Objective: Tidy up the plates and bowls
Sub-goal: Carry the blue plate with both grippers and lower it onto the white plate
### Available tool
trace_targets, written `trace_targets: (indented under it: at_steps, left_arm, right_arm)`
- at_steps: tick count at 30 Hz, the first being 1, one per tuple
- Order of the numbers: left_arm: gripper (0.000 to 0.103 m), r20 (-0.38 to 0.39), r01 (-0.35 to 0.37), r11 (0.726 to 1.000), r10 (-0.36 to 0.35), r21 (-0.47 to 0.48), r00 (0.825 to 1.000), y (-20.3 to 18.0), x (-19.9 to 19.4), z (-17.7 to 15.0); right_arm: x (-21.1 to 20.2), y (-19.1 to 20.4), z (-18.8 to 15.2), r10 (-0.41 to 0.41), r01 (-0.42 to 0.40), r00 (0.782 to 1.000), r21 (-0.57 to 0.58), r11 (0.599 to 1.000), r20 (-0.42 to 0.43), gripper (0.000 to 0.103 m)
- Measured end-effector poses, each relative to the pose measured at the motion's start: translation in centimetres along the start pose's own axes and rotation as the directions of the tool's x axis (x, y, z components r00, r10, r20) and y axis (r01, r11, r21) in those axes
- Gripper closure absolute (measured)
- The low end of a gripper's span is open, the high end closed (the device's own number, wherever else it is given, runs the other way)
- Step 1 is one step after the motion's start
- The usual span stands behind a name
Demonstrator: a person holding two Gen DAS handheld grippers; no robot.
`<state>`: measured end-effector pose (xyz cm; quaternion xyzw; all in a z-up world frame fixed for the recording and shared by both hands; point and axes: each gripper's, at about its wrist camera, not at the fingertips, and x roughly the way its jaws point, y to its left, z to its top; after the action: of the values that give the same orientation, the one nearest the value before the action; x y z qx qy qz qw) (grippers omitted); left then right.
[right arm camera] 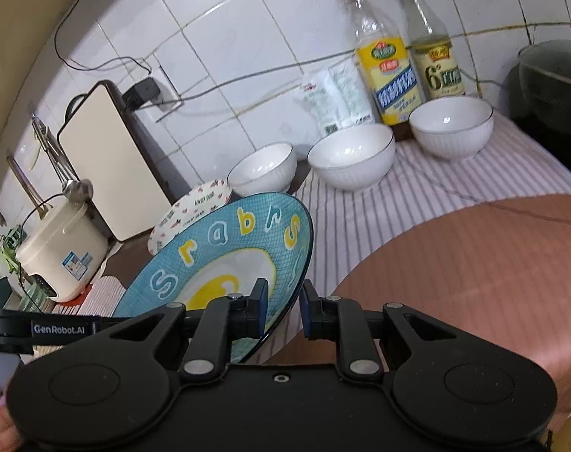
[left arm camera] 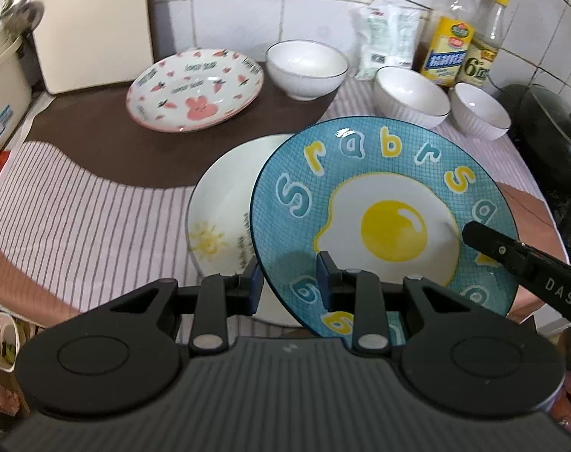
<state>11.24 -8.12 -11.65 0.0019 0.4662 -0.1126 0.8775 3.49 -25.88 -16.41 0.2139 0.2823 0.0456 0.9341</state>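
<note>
A blue plate with a fried-egg picture is held tilted above a white plate with a sun drawing. My left gripper straddles the blue plate's near left rim, its jaws a plate's thickness apart. My right gripper straddles the plate's right rim, with a gap between its right finger and the rim; its finger shows in the left wrist view. A pink rabbit plate lies further back. Three white bowls stand along the back.
Two bottles and a white bag stand against the tiled wall. A cream board leans at the back left beside a rice cooker. A dark pot sits at the right. The table has a striped cloth.
</note>
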Motion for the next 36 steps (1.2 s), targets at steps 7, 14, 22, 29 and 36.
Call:
trace_targets:
  at_steps: [7, 14, 22, 29, 36]
  left_arm:
    - [0.075, -0.026, -0.016, 0.999, 0.015, -0.04, 1.0, 2.3, 1.1, -0.7]
    - [0.075, -0.066, -0.018, 0.995, 0.012, -0.099, 0.998, 4.2, 2.6, -0.8]
    - [0.075, -0.097, -0.022, 0.995, 0.013, -0.097, 0.995, 4.5, 4.0, -0.5]
    - [0.075, -0.129, -0.017, 0.993, 0.001, -0.119, 0.992, 5.2, 5.0, -0.6]
    - [0.075, -0.139, -0.024, 0.994, 0.009, -0.107, 0.99, 5.2, 5.2, -0.6]
  right_arm:
    - [1.9, 1.3, -0.8, -0.002, 0.0, 0.998, -0.02, 1.0, -0.055, 0.081]
    - [3.3, 2.5, -1.2, -0.02, 0.016, 0.995, -0.043, 0.999, -0.093, 0.081]
    - [5.1, 2.9, -0.7, -0.071, 0.06, 0.987, -0.075, 0.995, -0.146, 0.081]
    - [5.8, 3.3, -0.6, -0.095, 0.079, 0.981, -0.097, 0.992, -0.168, 0.081]
    - [6.4, 3.9, -0.5, -0.149, 0.127, 0.969, -0.119, 0.985, -0.196, 0.079]
